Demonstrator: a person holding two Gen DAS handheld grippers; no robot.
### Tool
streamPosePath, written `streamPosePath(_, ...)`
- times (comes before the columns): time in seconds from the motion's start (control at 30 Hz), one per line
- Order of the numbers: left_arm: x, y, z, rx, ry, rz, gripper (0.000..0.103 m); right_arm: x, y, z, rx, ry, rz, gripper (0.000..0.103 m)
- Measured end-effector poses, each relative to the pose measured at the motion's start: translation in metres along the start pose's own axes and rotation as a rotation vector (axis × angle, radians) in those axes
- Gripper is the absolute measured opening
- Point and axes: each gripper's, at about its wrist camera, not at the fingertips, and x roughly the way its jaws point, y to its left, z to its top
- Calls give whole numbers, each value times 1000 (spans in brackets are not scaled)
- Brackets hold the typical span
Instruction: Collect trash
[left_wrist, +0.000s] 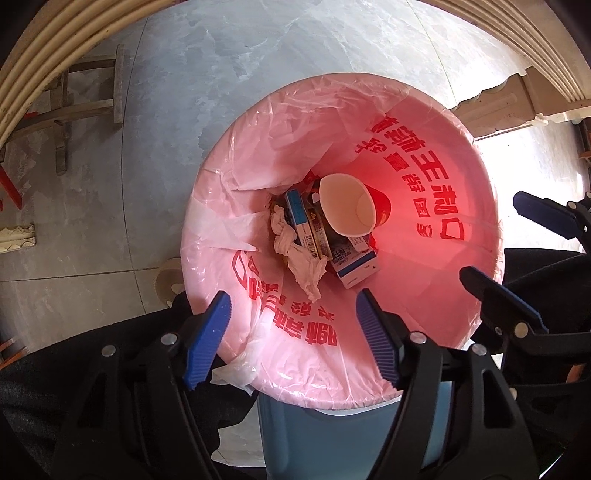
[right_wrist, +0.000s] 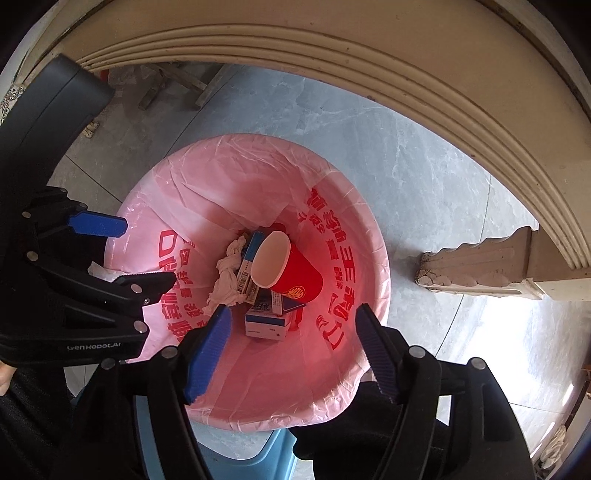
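left wrist view: left gripper (left_wrist: 293, 334) over bin near rim, jaws released, holding nothing. pink bag (left_wrist: 424, 155) lines blue bin (left_wrist: 332, 435); at bottom, red paper cup (left_wrist: 354, 210) on its side, blue-white boxes (left_wrist: 356, 264), crumpled tissue (left_wrist: 299, 254).

right wrist view: right gripper (right_wrist: 293, 347) above the bag, jaws released, holding nothing; grey tiled floor (right_wrist: 406, 155) around.
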Motion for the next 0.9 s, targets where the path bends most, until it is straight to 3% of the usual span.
streamPosePath(0.17, -18, -4, -10, -11, -37, 28, 69, -21, 0, -7, 56, -27, -4, 80)
streamPosePath(0.43, -63, -8, -33, -86, -123, 8, 69, -73, -6, -27, 177, -114, -32, 91)
streamPosePath(0.53, -85, -13, -44, -116, -180, 22, 69, -97, -4, -33, 205, -161, -111, 94)
streamPosePath(0.7, -119, -26, -62, -136, -267, 41, 69, -129, -3, -45, 265, -164, -251, 96)
streamPosePath(0.9, -151, -41, -85, -140, -354, 35, 70, -165, -8, -70, 326, -242, -215, 96)
